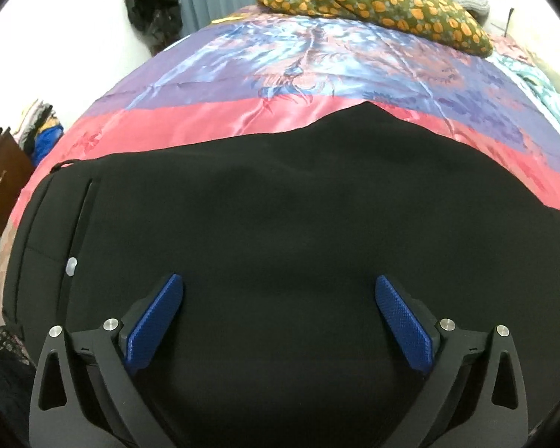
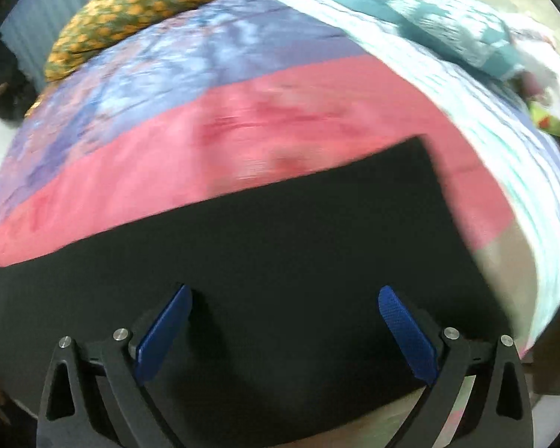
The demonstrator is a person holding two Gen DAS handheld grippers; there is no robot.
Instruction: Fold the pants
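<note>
pants (image 1: 280,224) flat, both grippers' jaws wide, empty

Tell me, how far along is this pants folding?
Done: the black pants lie spread flat on the colourful bedspread, waistband end toward the left; whether the legs are already stacked, I cannot tell. In hand: nothing; the left gripper and right gripper both hover open above the cloth. Left: gripping the fabric, probably near the leg end, and folding it over.
</note>
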